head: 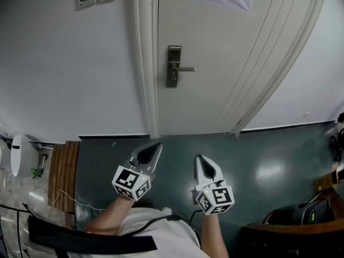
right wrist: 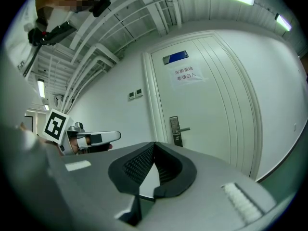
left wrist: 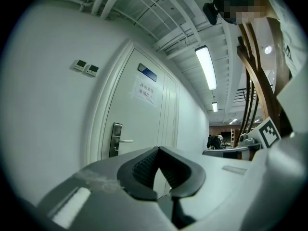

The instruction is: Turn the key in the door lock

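Closest to us is our own white shirt (head: 156, 230); just beyond it we hold the left gripper (head: 158, 145) and the right gripper (head: 198, 157) side by side above the dark green floor (head: 258, 144), both pointing toward the white door (head: 231, 63); each has its jaws pressed together at the tips, with nothing between them; the door lock (head: 173, 66) (a metal plate with a lever handle (head: 186, 69)) sits near the door's left edge, well apart from both grippers; whether a key sits in it we cannot tell.
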A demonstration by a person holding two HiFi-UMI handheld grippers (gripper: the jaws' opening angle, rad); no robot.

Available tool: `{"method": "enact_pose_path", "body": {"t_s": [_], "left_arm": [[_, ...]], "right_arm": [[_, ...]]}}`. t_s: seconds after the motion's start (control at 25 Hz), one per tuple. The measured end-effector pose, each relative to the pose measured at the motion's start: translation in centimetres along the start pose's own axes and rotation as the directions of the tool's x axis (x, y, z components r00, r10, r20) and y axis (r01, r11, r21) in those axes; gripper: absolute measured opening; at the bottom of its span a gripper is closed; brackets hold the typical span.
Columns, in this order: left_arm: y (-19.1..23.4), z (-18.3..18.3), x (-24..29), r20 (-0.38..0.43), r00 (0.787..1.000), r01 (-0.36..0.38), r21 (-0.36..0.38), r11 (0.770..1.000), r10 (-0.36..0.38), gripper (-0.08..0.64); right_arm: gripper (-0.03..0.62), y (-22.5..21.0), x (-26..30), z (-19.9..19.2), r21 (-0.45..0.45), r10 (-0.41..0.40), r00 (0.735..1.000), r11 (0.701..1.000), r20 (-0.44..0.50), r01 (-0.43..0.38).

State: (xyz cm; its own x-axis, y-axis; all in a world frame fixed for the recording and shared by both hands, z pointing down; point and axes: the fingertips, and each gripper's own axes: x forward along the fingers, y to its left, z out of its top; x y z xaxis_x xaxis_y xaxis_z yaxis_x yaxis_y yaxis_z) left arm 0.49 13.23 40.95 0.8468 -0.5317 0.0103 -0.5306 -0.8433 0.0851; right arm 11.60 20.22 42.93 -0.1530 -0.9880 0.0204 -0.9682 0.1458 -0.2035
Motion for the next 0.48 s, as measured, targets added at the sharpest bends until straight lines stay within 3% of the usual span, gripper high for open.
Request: {"method": "enact_pose_path", "body": {"t_s": [0.48], "left_arm": [[0.1,0.1,0.7,-0.015,1.0,-0.017,0.027,0.999,0.018,0.006]], "right_arm": [[0.008,-0.6,1.1,-0.2,-0.016,0.027,1.0,1.0,-0.007,-0.027]]}}
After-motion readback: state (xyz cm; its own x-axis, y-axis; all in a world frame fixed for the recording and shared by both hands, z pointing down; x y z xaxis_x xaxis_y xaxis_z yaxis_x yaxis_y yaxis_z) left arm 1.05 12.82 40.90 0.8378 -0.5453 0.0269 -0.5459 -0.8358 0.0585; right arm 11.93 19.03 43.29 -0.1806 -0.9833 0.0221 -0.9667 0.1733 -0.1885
